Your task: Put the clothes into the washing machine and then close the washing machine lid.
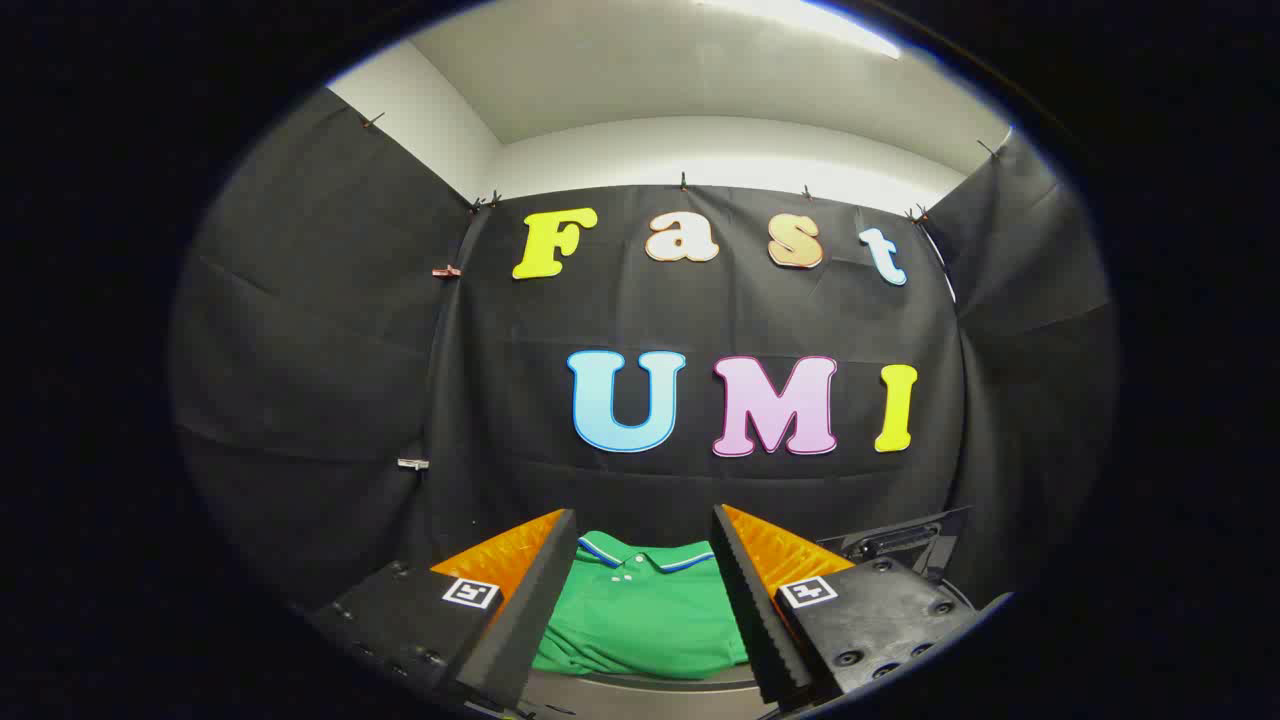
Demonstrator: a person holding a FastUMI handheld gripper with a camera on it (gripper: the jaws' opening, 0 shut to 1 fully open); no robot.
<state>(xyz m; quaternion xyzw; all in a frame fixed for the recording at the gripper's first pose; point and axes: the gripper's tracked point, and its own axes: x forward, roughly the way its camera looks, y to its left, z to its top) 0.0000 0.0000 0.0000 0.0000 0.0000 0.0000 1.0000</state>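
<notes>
A folded green polo shirt with a blue-and-white trimmed collar lies on a pale surface just ahead of and below my fingers. My gripper is open, its two fingers spread apart, and the shirt shows in the gap between them. Nothing is held. To the right, beyond the right finger, a dark raised panel stands tilted; it could be the washing machine lid, though I cannot tell for sure.
Black cloth walls close the booth on the left, back and right, a short way beyond the shirt. White wall and ceiling show above the cloth. Small clips hang on the left seam.
</notes>
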